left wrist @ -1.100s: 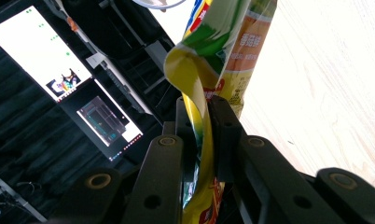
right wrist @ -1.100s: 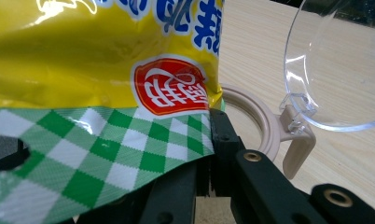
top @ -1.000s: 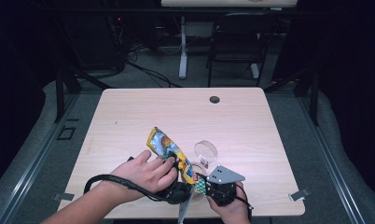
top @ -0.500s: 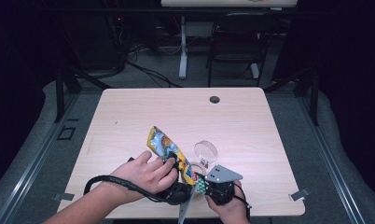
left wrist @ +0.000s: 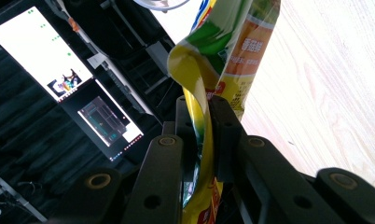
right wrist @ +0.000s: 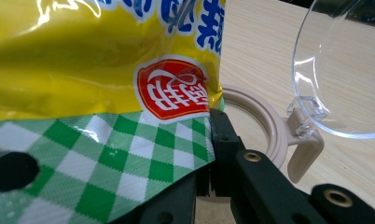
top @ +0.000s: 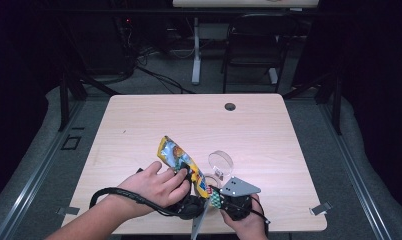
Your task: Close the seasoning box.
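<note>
Both grippers clamped on 1 snack bag (top: 178, 159) near the table (top: 269, 125) front edge, left gripper (left wrist: 202, 140) on its side seam, right gripper (right wrist: 209, 154) on the checkered corner; light, crinkly, slippery film, best pinched at flat sealed edges.

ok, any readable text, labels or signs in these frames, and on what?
Snack bag, orange panel: three Chinese characters, roughly "香脆鲜", a blurry read.
Same bag, red seal: white Chinese characters, stylised, not legible.
Same bag, blue characters along its top edge: cut off, unreadable.
Monitor screens: content too small to read.
</note>
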The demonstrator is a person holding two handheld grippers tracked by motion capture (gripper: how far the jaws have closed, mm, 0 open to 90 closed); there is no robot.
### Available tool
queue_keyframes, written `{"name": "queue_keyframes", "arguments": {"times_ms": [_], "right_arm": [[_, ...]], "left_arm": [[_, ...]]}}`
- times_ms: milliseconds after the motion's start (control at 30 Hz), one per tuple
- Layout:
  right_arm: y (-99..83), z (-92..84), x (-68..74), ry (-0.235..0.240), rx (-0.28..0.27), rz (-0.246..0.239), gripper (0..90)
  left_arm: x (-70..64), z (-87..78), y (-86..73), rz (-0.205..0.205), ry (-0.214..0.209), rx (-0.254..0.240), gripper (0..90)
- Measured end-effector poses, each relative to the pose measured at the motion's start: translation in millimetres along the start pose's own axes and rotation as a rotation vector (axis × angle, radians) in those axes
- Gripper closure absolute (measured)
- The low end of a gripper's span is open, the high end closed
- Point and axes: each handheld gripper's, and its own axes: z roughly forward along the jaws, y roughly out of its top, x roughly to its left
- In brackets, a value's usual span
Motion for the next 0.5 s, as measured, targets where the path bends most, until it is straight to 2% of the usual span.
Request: {"name": "queue_keyframes", "arguments": {"times_ms": [500], "right_arm": [[0.1, -0.7, 0.6, -0.002, 0.002, -0.002, 88.9]], "left_arm": [[1.5, -0.2, 0.6, 0.004, 0.002, -0.001, 84.1]]}}
